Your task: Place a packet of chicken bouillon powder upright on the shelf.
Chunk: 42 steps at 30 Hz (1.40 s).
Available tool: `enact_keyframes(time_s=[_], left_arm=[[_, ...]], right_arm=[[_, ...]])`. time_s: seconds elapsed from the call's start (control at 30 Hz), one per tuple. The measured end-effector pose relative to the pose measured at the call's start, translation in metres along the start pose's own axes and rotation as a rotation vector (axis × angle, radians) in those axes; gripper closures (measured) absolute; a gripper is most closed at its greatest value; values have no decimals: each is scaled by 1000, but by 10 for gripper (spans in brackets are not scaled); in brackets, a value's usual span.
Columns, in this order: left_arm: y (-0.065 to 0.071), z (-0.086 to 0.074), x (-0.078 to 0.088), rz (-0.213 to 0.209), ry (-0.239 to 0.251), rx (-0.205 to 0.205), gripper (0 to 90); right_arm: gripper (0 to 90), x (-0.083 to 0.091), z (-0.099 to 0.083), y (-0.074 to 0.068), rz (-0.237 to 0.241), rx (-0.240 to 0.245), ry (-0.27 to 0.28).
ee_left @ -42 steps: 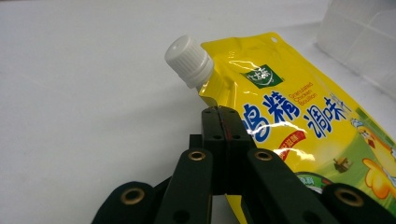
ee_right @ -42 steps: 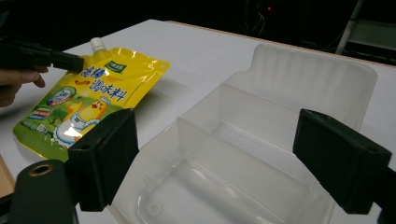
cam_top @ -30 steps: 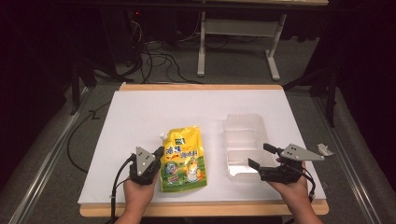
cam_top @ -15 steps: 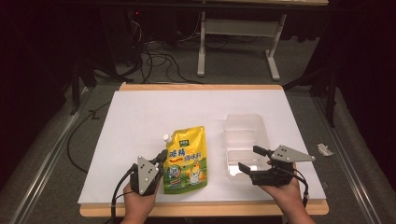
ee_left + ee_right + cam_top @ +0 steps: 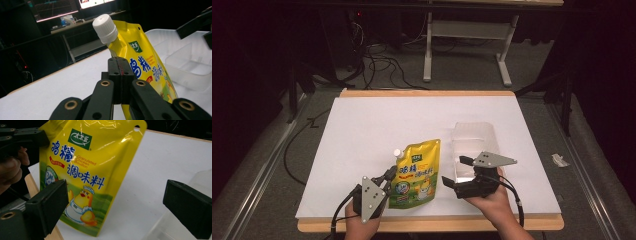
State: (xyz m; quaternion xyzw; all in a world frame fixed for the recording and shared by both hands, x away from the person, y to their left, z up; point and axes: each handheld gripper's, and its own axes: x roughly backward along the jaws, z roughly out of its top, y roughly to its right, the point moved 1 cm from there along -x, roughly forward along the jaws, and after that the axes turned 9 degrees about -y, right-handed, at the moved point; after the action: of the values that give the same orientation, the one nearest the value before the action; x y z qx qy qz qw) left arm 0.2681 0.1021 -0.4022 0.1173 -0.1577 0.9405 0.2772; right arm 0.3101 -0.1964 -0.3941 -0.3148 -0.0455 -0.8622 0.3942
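Note:
A yellow spouted pouch of chicken bouillon (image 5: 417, 172) lies near the table's front edge, white cap (image 5: 105, 28) pointing away. My left gripper (image 5: 388, 176) is shut, its closed jaws right at the pouch's left edge (image 5: 140, 62); I cannot tell if they pinch it. My right gripper (image 5: 457, 171) stands open just right of the pouch, aimed at it (image 5: 82, 177), and its jaws have just been opening, with nothing pressed between them. A clear plastic container (image 5: 474, 142) sits behind the right gripper.
White sheet (image 5: 412, 120) covers the table, with a wooden edge (image 5: 427, 224) at the front. A metal stand (image 5: 464, 45) and cables (image 5: 377, 55) are on the floor beyond. A small scrap (image 5: 559, 160) lies on the floor to the right.
My right gripper has moved left toward the pouch and its jaws stand wider. The left gripper has shifted slightly right along the pouch's edge, and the pouch has moved a little right.

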Motion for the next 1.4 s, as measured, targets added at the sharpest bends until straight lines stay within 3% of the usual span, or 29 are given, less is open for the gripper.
enact_keyframes(time_s=[0.33, 0.7, 0.73, 1.0, 1.13, 1.17, 1.2, 1.23, 1.27, 1.3, 1.33, 1.4], left_arm=[[5, 2, 6, -33, 27, -15, 900], [9, 5, 11, -63, 50, -28, 900], [9, 5, 11, -67, 47, -27, 900], [7, 5, 10, -64, 45, -25, 900], [3, 4, 9, -62, 33, -9, 900], [3, 4, 9, -62, 33, -9, 900], [2, 3, 8, -60, 33, -6, 900], [1, 3, 8, -56, 33, -2, 900], [-3, 4, 6, -50, 30, 5, 900], [-3, 4, 6, -50, 30, 5, 900], [-7, 3, 4, -44, 27, 17, 900], [-9, 3, 2, -44, 24, 28, 900]], right_arm=[[32, -27, 21, -7, 54, -16, -12], [62, -36, 23, -11, 107, -24, -11], [100, -38, 22, -12, 125, -27, -12], [234, -39, 20, -8, 134, -66, -4], [416, -34, 18, -4, 133, -77, 12], [416, -34, 18, -4, 133, -77, 12], [486, -32, 17, -5, 124, -70, 23], [486, -32, 17, -5, 124, -70, 23], [581, -28, 17, -5, 122, -55, 35], [581, -28, 17, -5, 122, -55, 35], [667, -25, 18, -6, 116, -41, 54], [705, -23, 18, -6, 114, -34, 62]])
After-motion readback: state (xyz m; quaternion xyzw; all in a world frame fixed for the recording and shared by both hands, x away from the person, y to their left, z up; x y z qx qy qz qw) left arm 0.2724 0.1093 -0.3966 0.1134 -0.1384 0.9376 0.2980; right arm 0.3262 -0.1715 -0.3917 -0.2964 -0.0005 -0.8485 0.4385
